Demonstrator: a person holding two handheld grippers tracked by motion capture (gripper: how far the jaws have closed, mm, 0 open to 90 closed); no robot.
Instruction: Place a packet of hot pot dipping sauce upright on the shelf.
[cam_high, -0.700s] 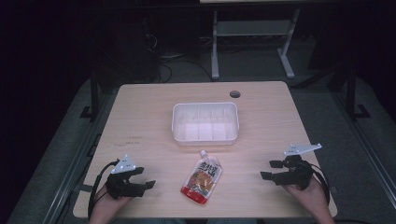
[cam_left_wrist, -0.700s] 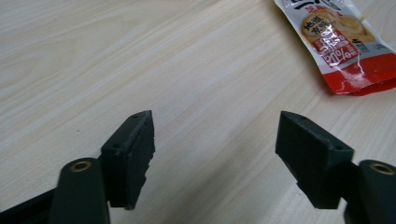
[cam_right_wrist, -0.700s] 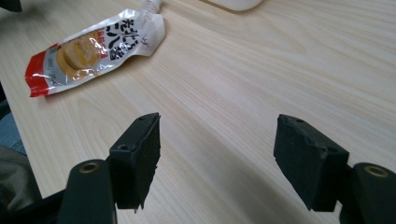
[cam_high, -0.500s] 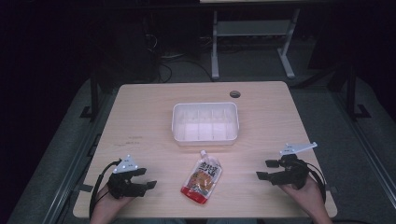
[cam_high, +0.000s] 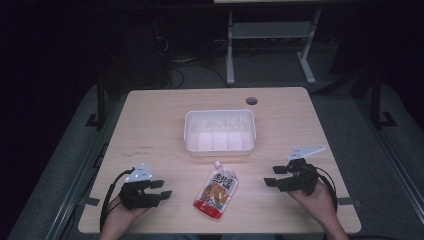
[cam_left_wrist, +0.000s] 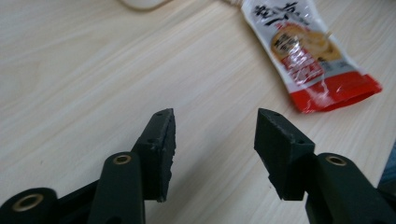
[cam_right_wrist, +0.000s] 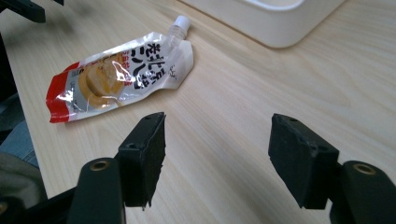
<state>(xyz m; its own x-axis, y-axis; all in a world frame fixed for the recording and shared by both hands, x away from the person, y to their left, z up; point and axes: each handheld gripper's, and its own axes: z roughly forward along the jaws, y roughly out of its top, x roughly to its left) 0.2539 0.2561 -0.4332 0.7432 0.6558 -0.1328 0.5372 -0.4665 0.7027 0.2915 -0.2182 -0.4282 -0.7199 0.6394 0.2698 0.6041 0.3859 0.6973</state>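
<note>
The pale wooden surface (cam_high: 150, 125) carries three kinds of thing, with a small dark round hole (cam_high: 251, 100) near its far edge. Next in size is one white rectangular bin (cam_high: 220, 148), set near the middle toward the far side; ribs divide its inside into compartments, and nothing can be made out lying in them. Nearer the person lies one spouted pouch (cam_high: 216, 189), flat on the wood, its white cap pointing toward the bin and its red bottom edge toward the near edge. It is glossy, white at the top with dark printed characters, an orange food picture in the middle and a red band at the base. Two grippers flank it, both well apart from it: the left gripper (cam_high: 162, 190) with its jaws standing apart over bare wood and nothing between them, and the right gripper (cam_high: 270, 177) likewise, its jaws spread wide and empty, each pointing inward toward the pouch.
</note>
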